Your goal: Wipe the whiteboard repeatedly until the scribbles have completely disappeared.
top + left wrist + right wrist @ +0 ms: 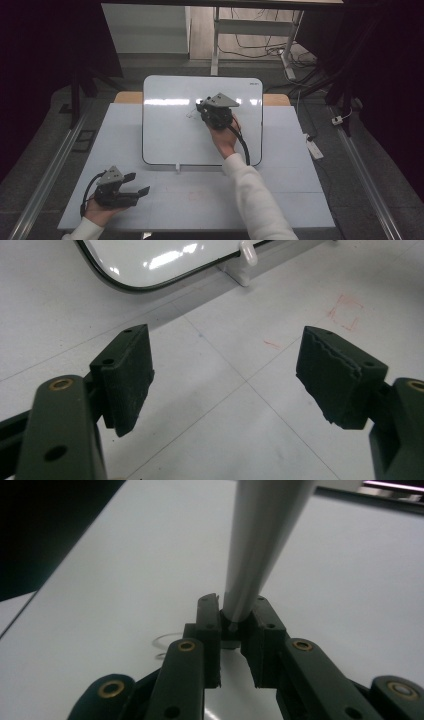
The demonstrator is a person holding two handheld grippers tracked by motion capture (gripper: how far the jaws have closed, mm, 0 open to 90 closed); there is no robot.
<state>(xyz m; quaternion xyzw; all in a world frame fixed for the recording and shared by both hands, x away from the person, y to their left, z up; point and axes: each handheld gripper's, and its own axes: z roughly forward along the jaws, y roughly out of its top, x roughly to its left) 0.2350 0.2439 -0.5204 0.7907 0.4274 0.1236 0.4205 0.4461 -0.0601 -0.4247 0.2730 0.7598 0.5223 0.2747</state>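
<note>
The right gripper [204,106] hangs over the whiteboard [170,130], its jaws clamped on a grey pen [260,545]. In the right gripper view the pen runs up and away from between the two pads [209,625], which press it from both sides near their tips. Just to the left of those jaws, on the board surface, lies a thin looping pen mark [162,645]. The right hand [223,137] grips the tool from behind, with the cable [243,145] trailing back along the wrist and a white sleeve [255,195] below it.

The left gripper [141,184] sits low on the table [210,200], well apart from the board's near edge, held by the left hand [100,212]. Its jaws stand wide apart with nothing between them; in the left gripper view bare table shows between the pads [132,375]. Ahead of them lie the board's rounded corner [125,285] and a small white clip [248,252] at its edge. Faint red marks [345,312] show on the table ahead of the right-hand pad.
</note>
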